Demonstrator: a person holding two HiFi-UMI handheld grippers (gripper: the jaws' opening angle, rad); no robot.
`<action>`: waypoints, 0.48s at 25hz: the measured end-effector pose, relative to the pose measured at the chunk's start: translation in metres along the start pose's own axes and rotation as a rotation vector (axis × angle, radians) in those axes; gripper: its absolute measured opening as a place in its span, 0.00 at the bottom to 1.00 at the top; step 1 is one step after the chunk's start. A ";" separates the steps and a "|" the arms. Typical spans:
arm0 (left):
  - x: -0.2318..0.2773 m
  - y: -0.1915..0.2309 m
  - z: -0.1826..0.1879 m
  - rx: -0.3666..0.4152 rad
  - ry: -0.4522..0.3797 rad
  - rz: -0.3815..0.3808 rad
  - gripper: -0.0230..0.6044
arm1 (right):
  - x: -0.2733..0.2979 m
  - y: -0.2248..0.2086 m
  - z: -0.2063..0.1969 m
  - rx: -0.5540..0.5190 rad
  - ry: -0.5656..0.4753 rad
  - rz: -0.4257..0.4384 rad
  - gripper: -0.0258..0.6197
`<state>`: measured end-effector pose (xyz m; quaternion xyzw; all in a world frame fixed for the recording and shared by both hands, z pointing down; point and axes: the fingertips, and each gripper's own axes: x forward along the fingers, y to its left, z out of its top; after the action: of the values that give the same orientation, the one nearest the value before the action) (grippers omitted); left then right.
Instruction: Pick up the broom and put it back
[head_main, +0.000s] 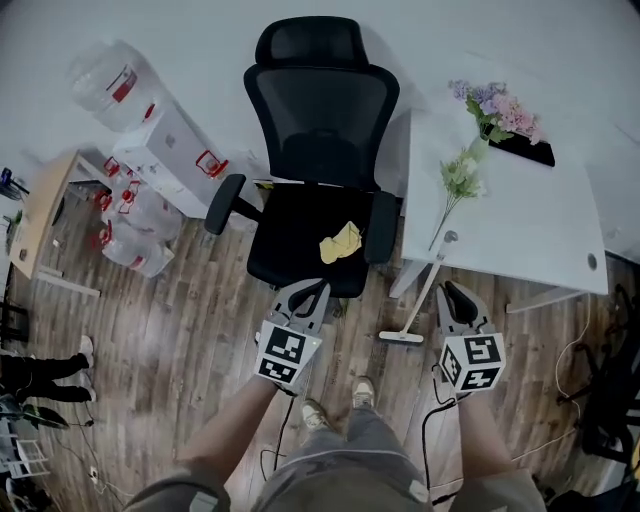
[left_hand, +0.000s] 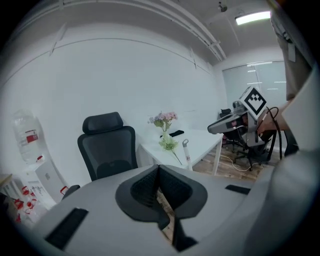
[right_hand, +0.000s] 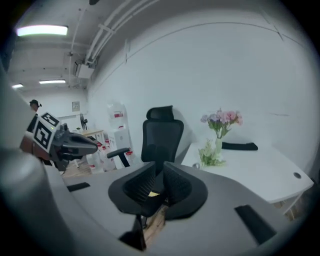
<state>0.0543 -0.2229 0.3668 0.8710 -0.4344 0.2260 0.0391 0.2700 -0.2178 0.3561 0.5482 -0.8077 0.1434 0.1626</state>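
The broom has a white handle that leans against the white table's edge, with its flat head on the wood floor. Its handle also shows in the left gripper view, propped at the table's front. My left gripper hangs in front of the chair seat, left of the broom; its jaws meet at the tips with nothing in them. My right gripper hovers just right of the handle without touching it. A narrow gap shows between its jaws, and nothing is between them.
A black office chair with a yellow cloth on its seat stands ahead. The white table at right carries a vase of flowers. Water bottles and boxes and a wooden desk are at left. Cables trail by my feet.
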 end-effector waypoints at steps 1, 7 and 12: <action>-0.008 0.002 0.008 0.004 -0.014 0.004 0.06 | -0.011 0.009 0.015 -0.006 -0.031 0.013 0.14; -0.062 0.010 0.044 0.002 -0.083 0.045 0.06 | -0.075 0.057 0.085 -0.061 -0.172 0.088 0.11; -0.107 0.009 0.050 0.013 -0.105 0.073 0.06 | -0.114 0.103 0.111 -0.079 -0.240 0.168 0.10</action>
<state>0.0095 -0.1632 0.2754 0.8656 -0.4658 0.1840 0.0021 0.2013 -0.1311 0.2019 0.4851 -0.8694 0.0583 0.0736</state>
